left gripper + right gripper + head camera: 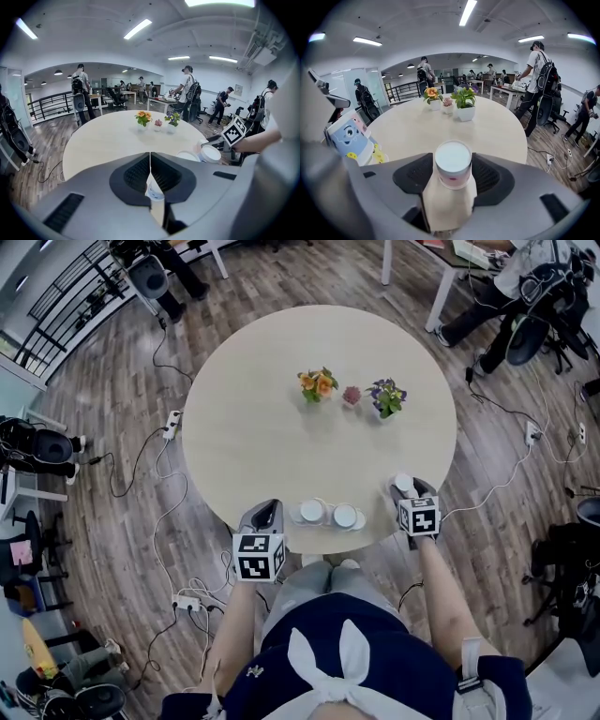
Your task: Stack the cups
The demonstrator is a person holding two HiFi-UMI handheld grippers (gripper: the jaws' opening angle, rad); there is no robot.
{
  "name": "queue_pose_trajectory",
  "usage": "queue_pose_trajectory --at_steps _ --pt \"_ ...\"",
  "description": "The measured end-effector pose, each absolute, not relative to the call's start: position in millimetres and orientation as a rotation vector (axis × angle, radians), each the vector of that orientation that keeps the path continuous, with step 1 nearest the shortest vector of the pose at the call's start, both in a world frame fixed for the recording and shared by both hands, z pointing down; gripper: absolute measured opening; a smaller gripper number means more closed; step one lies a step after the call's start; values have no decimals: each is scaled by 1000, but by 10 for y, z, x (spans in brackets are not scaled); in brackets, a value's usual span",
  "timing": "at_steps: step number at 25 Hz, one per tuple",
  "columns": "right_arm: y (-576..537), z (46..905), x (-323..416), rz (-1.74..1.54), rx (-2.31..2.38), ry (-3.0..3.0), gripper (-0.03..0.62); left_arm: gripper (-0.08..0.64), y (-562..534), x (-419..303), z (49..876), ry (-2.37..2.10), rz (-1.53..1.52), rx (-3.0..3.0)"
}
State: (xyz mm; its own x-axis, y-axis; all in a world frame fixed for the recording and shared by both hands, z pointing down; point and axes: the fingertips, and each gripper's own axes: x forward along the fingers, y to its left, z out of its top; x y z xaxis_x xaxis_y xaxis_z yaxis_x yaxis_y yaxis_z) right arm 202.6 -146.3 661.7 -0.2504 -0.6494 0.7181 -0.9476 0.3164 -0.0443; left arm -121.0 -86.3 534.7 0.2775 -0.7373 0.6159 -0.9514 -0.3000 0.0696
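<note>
White cup (453, 158) clamped in right claw (453, 165), flanks hidden by pads (488, 176)

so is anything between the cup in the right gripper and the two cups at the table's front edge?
Nothing visible. The cup stands between the right gripper's jaws, and only bare table separates it from the two other cups. The shut left gripper sits on their far side, and the flower pots are well beyond.
</note>
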Motion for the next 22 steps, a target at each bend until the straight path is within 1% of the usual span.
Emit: queue_pose_trajectory --at_steps 4,14,22 --pt "-1456 6611 2032 639 1405 -1982 247 25 -864 -1211 5341 -1521 666 2128" --pt "-1471 6478 2028 617 1407 -1995 245 25 -852 -1232 5374 -1516 663 2122" --pt "-1523 6129 1981 590 1434 -2049 247 25 -875 -1236 5366 -1511 651 2135"
